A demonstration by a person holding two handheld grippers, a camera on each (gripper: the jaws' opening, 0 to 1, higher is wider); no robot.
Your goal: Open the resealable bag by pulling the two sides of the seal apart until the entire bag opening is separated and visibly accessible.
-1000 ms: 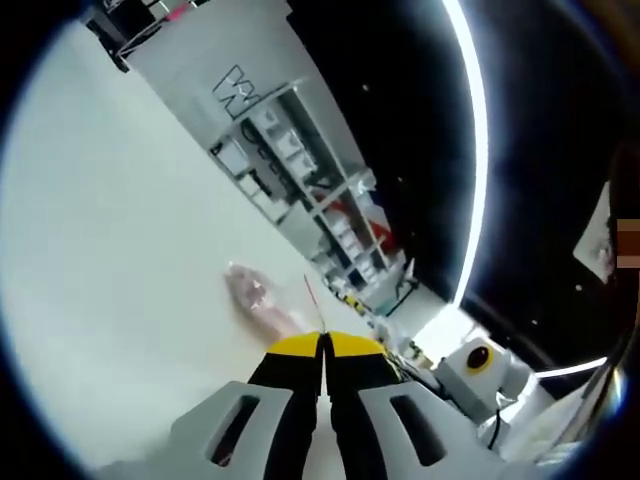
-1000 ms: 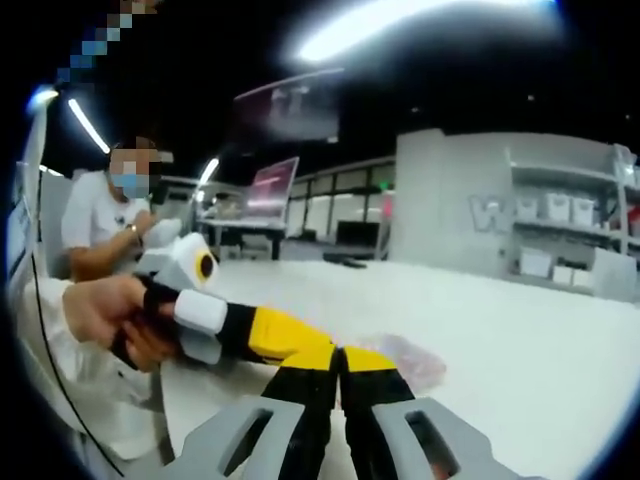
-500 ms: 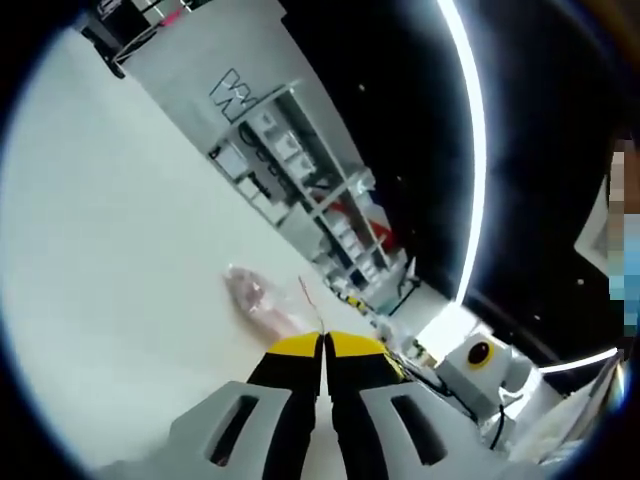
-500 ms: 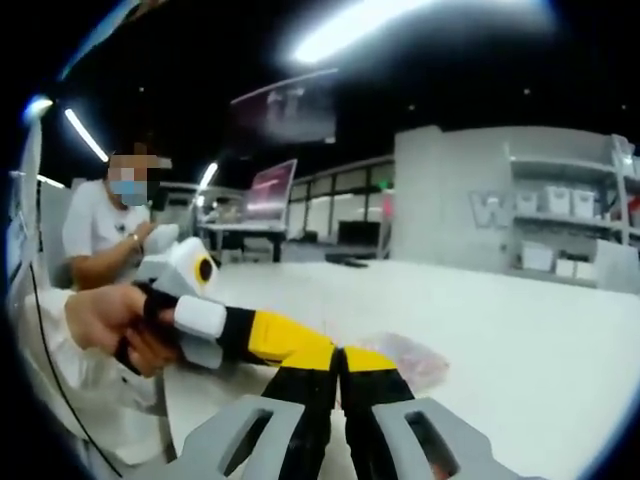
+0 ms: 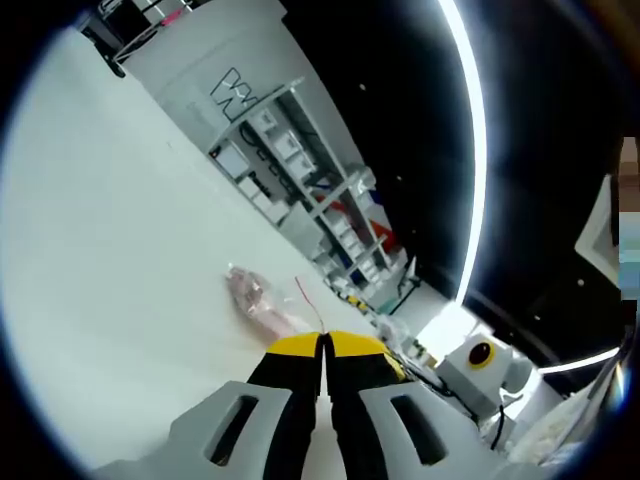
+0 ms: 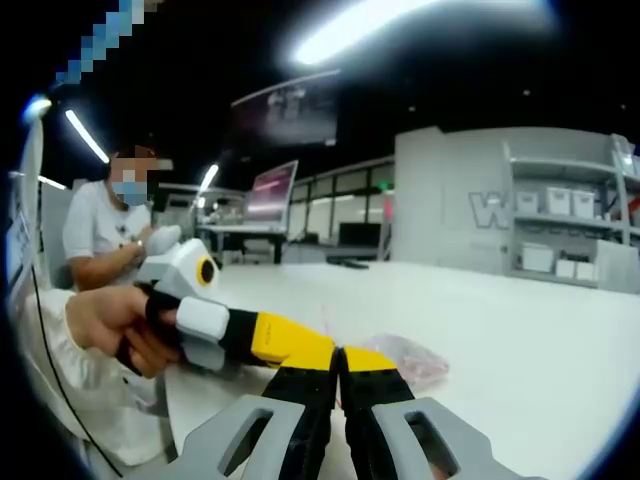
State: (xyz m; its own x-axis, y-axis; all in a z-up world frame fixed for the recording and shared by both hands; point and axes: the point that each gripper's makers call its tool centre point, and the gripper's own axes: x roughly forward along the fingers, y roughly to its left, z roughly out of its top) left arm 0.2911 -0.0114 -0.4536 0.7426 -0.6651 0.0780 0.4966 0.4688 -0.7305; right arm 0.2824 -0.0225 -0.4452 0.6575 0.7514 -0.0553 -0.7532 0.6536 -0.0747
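Both grippers meet at the mouth of a resealable bag lying on a white desk. The left gripper and right gripper have jaws pressed together, apparently pinching the seal; the opening looks not yet parted.

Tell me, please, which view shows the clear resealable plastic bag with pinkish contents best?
The left gripper view: the clear resealable plastic bag lies on the white table, with its red seal line visible. The right gripper view shows just part of it beyond the closed jaws.
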